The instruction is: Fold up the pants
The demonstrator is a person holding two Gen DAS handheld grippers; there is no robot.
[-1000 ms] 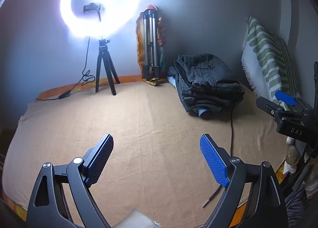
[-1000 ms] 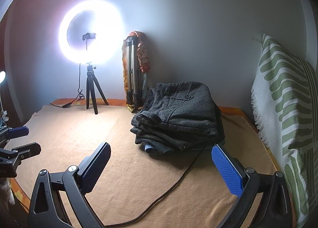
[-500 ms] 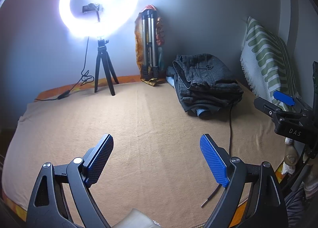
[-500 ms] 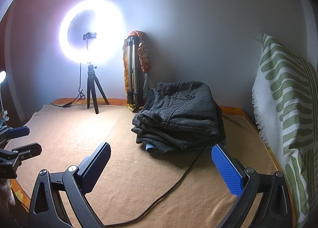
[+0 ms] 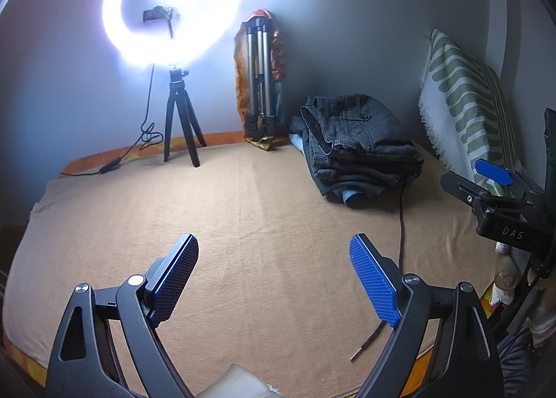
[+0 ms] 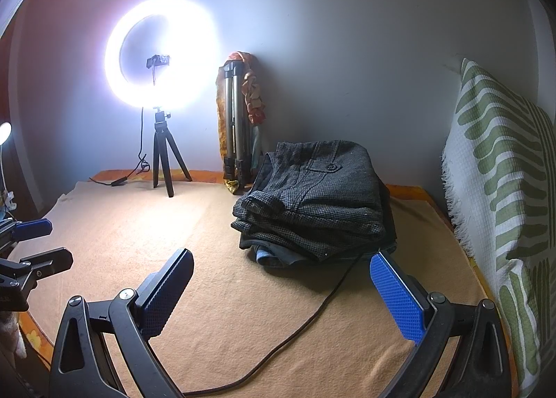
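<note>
A stack of folded pants (image 5: 358, 144), dark grey checked on top with a blue pair underneath, lies at the back right of the tan blanket (image 5: 260, 210). It also shows in the right wrist view (image 6: 316, 203). My left gripper (image 5: 274, 276) is open and empty, low over the blanket's front middle. My right gripper (image 6: 283, 293) is open and empty, just in front of the stack. The right gripper shows at the right edge of the left wrist view (image 5: 486, 186).
A lit ring light on a small tripod (image 5: 173, 16) stands at the back left. A folded silver tripod (image 5: 259, 78) leans on the wall. A green-striped pillow (image 6: 500, 189) stands at the right. A black cable (image 6: 312, 311) runs across the blanket from the stack.
Both grippers have shifted slightly; the scene has drifted a little in each view. Nothing was grasped or released.
</note>
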